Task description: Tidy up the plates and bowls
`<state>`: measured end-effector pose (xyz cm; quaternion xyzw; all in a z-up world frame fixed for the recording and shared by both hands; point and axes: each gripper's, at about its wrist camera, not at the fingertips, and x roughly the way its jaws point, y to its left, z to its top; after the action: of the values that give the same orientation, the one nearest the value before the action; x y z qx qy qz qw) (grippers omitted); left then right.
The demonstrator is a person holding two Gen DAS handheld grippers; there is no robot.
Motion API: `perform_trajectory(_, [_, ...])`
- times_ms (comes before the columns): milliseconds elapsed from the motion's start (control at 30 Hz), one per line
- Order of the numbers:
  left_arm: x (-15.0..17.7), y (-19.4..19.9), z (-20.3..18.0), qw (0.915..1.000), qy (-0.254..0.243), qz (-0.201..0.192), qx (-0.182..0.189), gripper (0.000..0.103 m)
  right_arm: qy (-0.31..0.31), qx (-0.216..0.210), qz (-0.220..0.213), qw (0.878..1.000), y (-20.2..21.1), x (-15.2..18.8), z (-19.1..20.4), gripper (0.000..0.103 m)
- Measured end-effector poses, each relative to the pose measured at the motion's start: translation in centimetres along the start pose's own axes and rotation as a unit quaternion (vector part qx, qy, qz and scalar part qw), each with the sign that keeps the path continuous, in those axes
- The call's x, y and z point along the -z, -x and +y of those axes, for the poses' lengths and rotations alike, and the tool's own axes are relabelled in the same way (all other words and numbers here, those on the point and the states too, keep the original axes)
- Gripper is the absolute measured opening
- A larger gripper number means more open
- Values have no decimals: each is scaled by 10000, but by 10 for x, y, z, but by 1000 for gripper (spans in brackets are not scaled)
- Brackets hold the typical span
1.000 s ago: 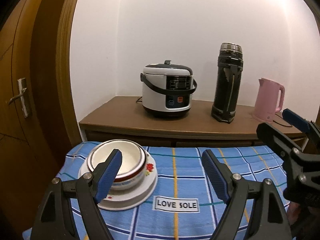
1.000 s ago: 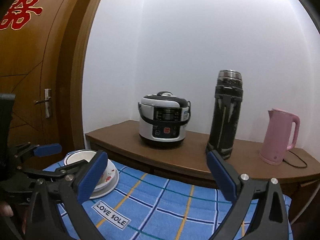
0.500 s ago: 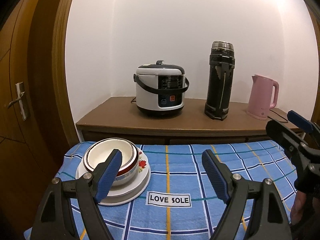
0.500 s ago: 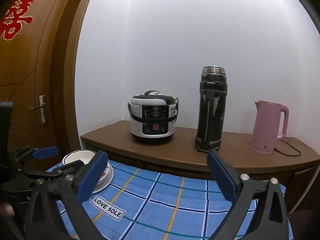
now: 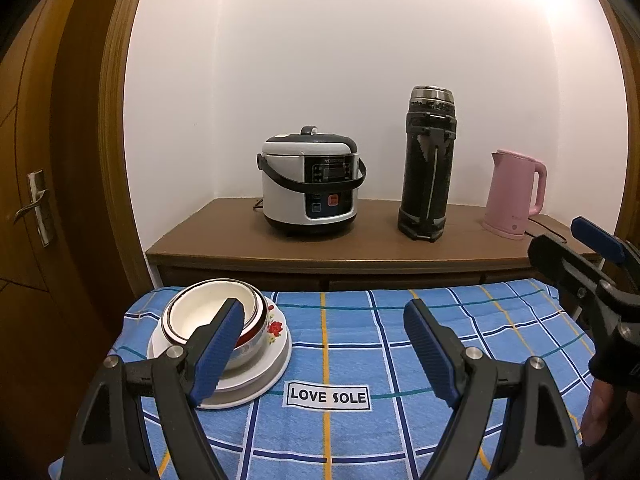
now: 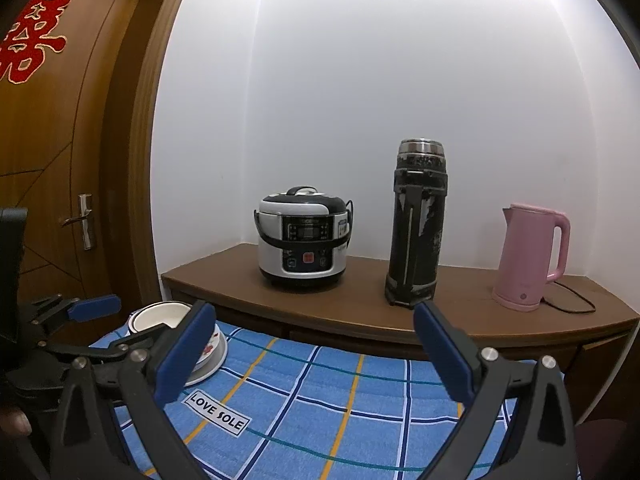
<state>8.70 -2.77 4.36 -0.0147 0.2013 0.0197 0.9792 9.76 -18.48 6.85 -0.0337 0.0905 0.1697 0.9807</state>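
Nested white bowls with a dark red rim sit on a stack of white flowered plates at the far left of the blue checked cloth. My left gripper hovers open above the cloth, its left finger in front of the bowls and nothing between its fingers. In the right wrist view the same bowls and plates lie at lower left. My right gripper is open and empty over the cloth's middle, to the right of the stack.
Behind the table stands a wooden sideboard bearing a rice cooker, a tall black flask and a pink kettle with its cord. A wooden door is at left. A "LOVE SOLE" label marks the cloth.
The right gripper has drawn back a little, so the sideboard and stack look smaller in its view. The left gripper has barely moved. Both stay open.
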Motion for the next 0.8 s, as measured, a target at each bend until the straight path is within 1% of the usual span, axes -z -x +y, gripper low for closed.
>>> perform_trajectory(200, [1, 1, 0, 10000, 13, 24, 15, 84, 14, -9, 28, 10000, 1, 0, 2, 101])
perform_trajectory(400, [1, -3, 3, 9998, 92, 150, 94, 84, 35, -13, 31, 10000, 1, 0, 3, 101])
perform_trajectory(800, [0, -2, 0, 9996, 107, 205, 168, 84, 52, -23, 29, 10000, 3, -1, 4, 101])
